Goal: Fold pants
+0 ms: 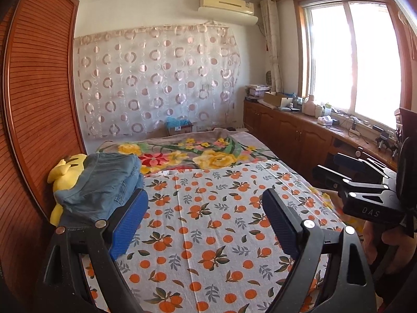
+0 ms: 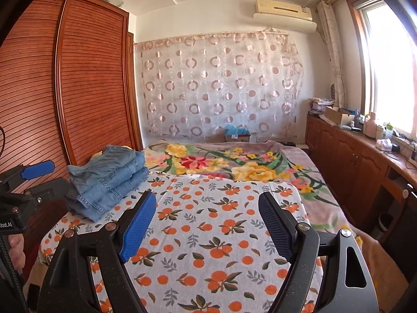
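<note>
Open orange-print sheet [image 2: 208, 234] lies clear from 6 to 12 o'clock. Obstacles: folded jeans [image 2: 109, 180] with a yellow plush toy [image 1: 65, 174] behind at 10 o'clock, wardrobe [image 2: 65, 91] at 9, cabinets [image 2: 351, 156] at 3.

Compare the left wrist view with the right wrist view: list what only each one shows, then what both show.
Only the left wrist view: a yellow plush toy behind the folded jeans, and the right gripper seen from the side.

Only the right wrist view: the neat stacked folds of the jeans, and the left gripper at the left edge.

Both: the orange-print sheet, floral blanket, wardrobe, circle-pattern curtain, and open, empty jaws.
</note>
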The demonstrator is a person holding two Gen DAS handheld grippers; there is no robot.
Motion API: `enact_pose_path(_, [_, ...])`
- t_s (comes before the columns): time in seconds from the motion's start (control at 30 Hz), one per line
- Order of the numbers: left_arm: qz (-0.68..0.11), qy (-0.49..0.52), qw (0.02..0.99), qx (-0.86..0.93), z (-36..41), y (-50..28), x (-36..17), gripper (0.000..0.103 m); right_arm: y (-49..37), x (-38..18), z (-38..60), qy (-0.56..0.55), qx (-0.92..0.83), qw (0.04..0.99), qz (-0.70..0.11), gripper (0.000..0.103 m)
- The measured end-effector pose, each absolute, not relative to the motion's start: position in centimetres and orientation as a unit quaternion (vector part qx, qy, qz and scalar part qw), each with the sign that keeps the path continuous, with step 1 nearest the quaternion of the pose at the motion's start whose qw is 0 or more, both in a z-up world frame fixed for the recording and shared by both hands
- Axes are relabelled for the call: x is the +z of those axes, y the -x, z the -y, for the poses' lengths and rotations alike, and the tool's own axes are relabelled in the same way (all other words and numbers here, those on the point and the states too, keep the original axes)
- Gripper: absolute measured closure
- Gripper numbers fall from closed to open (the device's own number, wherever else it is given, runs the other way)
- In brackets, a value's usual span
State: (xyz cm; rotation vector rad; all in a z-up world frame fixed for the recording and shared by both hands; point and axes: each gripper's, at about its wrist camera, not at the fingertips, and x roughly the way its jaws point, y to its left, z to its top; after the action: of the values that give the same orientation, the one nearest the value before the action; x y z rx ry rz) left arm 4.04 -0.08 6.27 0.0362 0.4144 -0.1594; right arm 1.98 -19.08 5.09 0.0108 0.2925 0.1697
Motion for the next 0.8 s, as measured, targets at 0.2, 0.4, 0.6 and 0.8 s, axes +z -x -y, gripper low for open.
enact_pose_path(0.2, [-0.205,-0.019,0.977,-0.059,-0.7,-2.9,6.2,0.013,-0.7,4.9,18.9,-0.007,0.081,0.987,-0.140,0.021])
enact_pose_path(0.4, [-0.214,-0.018,0.976,-0.045,-1.3,-2.3,5.1,0.013,-0.4,4.6,19.1,-0.010,0.075,0.987,-0.140,0.021])
enact_pose_path(0.6, [-0.223,-0.010,0.974,-0.041,-1.8,-2.6,4.3,0.013,-0.4,4.5,19.0,-0.010,0.069,0.987,-0.144,0.021])
enact_pose_path(0.8, [-0.224,-0.007,0.974,-0.040,-1.9,-2.7,4.3,0.013,-0.4,4.5,19.0,-0.008,0.070,0.987,-0.147,0.021])
